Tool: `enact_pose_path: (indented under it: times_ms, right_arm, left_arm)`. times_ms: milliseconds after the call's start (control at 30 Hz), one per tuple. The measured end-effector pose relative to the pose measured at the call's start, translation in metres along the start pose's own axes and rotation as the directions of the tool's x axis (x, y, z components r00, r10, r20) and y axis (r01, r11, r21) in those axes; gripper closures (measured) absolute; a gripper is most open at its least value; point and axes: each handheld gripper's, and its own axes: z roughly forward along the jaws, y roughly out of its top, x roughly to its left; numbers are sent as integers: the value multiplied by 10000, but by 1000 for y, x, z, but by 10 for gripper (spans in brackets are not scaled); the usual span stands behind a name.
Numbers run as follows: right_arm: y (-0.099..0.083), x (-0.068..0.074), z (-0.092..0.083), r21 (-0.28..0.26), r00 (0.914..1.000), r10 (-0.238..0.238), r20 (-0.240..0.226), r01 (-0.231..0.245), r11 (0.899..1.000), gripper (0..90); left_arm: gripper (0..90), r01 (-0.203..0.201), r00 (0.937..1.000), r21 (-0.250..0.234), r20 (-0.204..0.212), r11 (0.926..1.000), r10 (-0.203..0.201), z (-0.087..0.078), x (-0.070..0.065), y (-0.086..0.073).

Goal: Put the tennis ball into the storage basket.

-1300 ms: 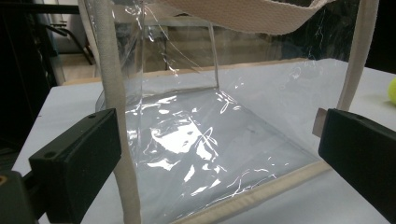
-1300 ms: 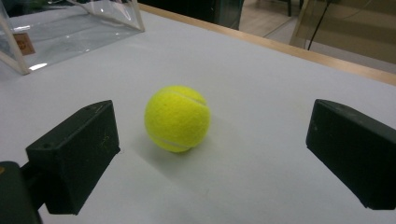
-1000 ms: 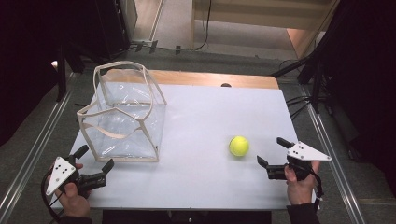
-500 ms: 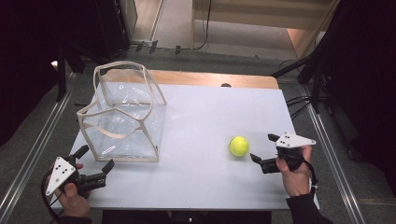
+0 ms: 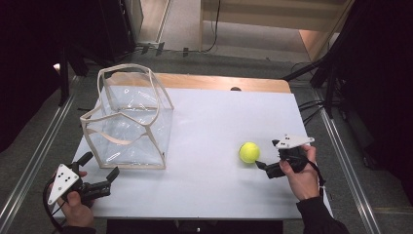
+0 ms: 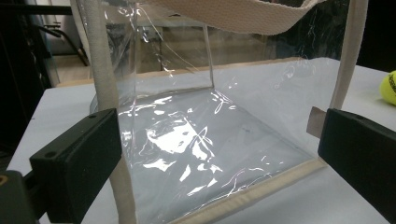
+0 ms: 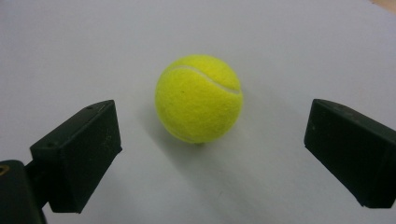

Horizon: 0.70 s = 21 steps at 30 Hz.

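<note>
A fuzzy yellow tennis ball (image 5: pixel 249 152) sits on the flat white table top (image 5: pixel 214 190), over on the right half and well apart from the bag. The right gripper (image 5: pixel 268 160) is held in a hand just beside the ball, on the ball's right, and it points at the ball. Its two black jaws are spread wide apart and hold nothing. In the right gripper view the ball (image 7: pixel 199 98) lies a little way ahead of the jaws, in line with the gap between them, and it touches neither one. A big see-through plastic bag with cream cloth edges and straps (image 5: pixel 130 123) stands up on the left half of the table, with its top open. The left gripper (image 5: pixel 100 167) is in the other hand near the front left corner of the table, just in front of the bag's near bottom edge. Its jaws are also wide apart and grip nothing. In the left gripper view the clear bag (image 6: pixel 201 130) is very close, and a bit of the yellow ball (image 6: pixel 388 87) peeks in at the right edge
</note>
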Motion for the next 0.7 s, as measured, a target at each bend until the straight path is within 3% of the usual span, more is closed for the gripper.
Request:
enact_pose_path:
  times_ms: [300, 700]
  right_arm:
    - [8, -2, 11, 716, 9999, -13, -151, 24, 9974, 26]
    - [16, -3, 23, 1405, 9987, -345, -379, 395, 9893, 30]
  left_arm:
    - [0, -34, 9999, -7, 101, 10000, 34, 0, -1, 0]
    - [0, 4, 10000, -34, -4, 10000, -4, 0, 0, 0]
